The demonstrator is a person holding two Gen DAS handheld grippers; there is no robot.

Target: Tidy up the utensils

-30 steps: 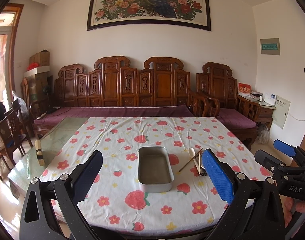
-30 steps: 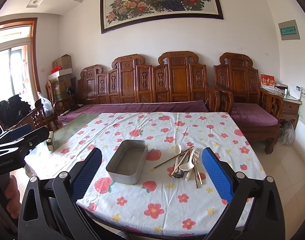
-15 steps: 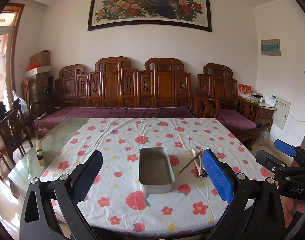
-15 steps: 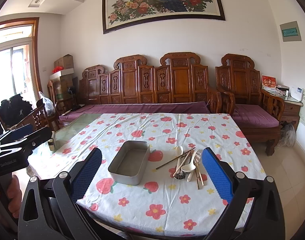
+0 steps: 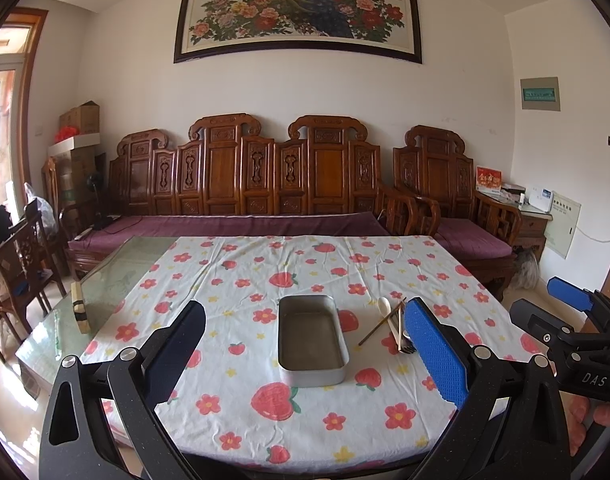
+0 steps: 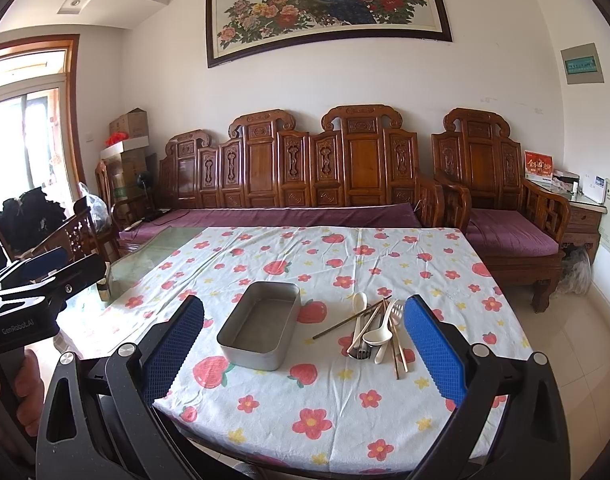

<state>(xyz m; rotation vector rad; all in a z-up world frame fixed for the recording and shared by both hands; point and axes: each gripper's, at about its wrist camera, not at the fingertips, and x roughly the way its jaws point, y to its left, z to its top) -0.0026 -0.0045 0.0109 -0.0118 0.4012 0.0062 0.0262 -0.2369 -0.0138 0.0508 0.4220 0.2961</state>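
A tin (image 6: 261,330) lies on the cloth (image 6: 337,392) near the front middle of the desk (image 5: 105,280). Right of the tin, apart from it, the utensils (image 6: 375,334) lie in a heap: spoons (image 6: 379,336), a fork (image 6: 397,312) and chopsticks (image 6: 347,322) crossing one another. The cloth leaves the desk's left strip bare; a small block (image 5: 80,308) rests there. Behind the desk stands a bench (image 5: 241,184), with a chair (image 5: 457,200) to its right and a picture (image 5: 297,10) on the wall above.
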